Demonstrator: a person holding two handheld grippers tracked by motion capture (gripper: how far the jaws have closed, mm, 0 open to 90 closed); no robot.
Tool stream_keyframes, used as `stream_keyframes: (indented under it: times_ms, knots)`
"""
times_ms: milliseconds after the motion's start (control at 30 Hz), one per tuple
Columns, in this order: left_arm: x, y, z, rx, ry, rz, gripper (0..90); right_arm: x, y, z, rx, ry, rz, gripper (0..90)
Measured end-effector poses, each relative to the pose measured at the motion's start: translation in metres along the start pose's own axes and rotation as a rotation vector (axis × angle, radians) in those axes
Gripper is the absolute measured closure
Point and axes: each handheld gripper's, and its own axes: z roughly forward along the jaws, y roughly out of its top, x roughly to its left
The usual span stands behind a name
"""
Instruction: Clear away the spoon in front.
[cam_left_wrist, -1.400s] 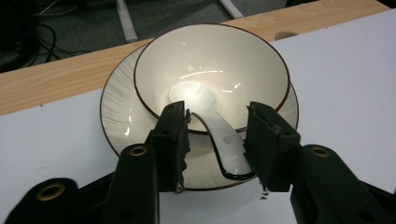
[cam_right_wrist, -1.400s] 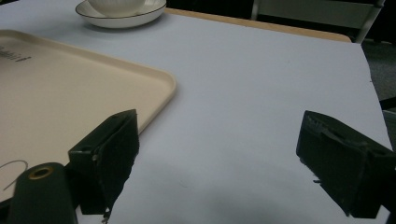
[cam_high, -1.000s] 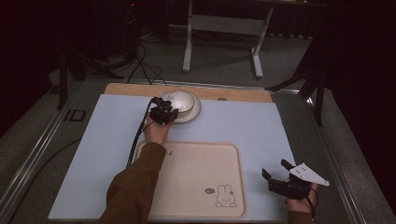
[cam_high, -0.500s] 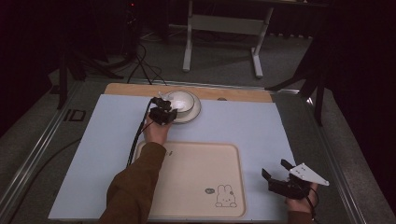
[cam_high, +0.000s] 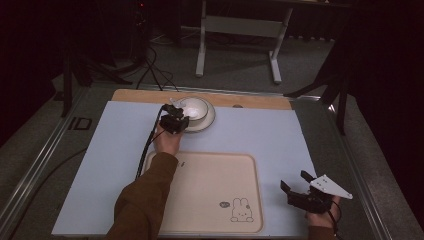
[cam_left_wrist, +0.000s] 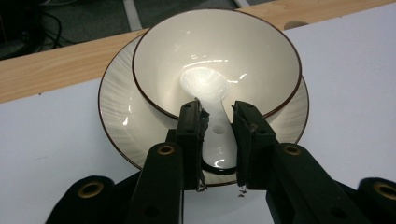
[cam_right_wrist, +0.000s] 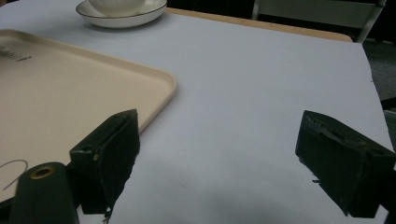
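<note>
A cream bowl (cam_left_wrist: 224, 51) with a dark rim stands on a matching plate (cam_left_wrist: 116, 116) at the far middle of the white mat. A white spoon (cam_left_wrist: 205, 86) lies in the bowl, its handle sticking out over the near rim. My left gripper (cam_left_wrist: 218, 121) has just been closing and is now shut on that handle, one pad on each side. In the high view the left gripper (cam_high: 179, 118) sits at the near-left edge of the bowl (cam_high: 195, 107). My right gripper (cam_high: 295, 182) rests open at the near right corner of the mat, nothing between its jaws (cam_right_wrist: 219, 158).
A beige tray (cam_high: 210, 190) with a rabbit drawing lies near the front middle; its corner (cam_right_wrist: 159, 84) is just left of the right gripper. A wooden strip (cam_high: 260, 101) borders the mat's far edge. A black cable (cam_high: 150, 145) trails from the left gripper along the forearm.
</note>
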Motion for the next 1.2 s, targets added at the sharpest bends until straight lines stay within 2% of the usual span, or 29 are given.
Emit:
stream_keyframes:
  times_ms: [667,833,1200]
  knots:
    - [0.001,0.007,-0.018,-0.063,-0.009,-0.018,73.7,0.0,0.0,-0.001,-0.003,-0.003,-0.001,13.5]
    - [-0.002,0.01,-0.027,-0.076,-0.012,-0.033,73.7,0.0,0.0,-0.001,-0.004,-0.005,-0.001,13.5]
    - [-0.005,0.014,-0.049,-0.123,-0.022,-0.025,73.7,0.0,0.0,-0.001,-0.005,-0.005,-0.001,13.5]
